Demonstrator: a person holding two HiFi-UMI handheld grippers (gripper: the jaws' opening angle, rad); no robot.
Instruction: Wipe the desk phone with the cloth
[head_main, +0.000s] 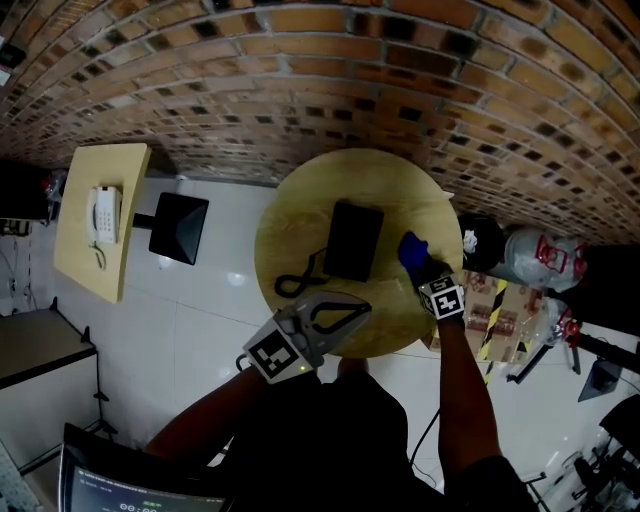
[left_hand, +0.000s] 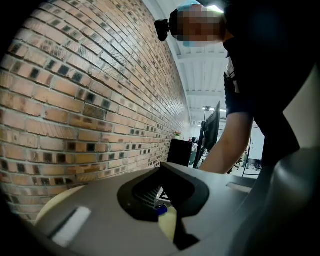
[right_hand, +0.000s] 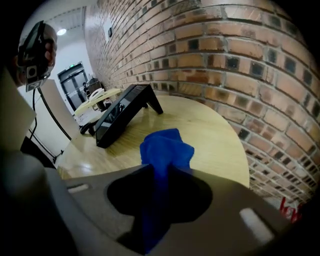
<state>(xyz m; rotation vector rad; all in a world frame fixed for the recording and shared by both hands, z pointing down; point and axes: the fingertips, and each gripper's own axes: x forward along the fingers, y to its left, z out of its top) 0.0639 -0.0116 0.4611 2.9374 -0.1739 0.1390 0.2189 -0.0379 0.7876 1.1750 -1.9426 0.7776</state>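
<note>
The black rectangular desk phone (head_main: 353, 241) was seen near the middle of the round pale wooden table (head_main: 300, 210), somewhat toward the far edge beside the red-brown brick wall (head_main: 330, 70). The crumpled bright blue cloth (head_main: 411, 249) was found just beside the phone's right side, toward the table's right edge, with a narrow strip of bare wood showing between the two. The cloth was clamped in the right hand-held gripper (head_main: 420, 265), whose jaws were closed on it from either side. A bunched end stood out beyond the tips, and the rest ran back between the jaws. Whether the cloth touched the tabletop could not be told. The left hand-held gripper (head_main: 362, 309) was held over the table's near edge, in front of the phone and apart from it. Its jaws were brought together at the tips with nothing between them.

In the right hand-held gripper view the phone was shown as a low black wedge, its face sloped and its back raised on a black prop. A black cord (head_main: 298, 281) was looped from its near-left corner toward the near-left edge of the table.
</note>
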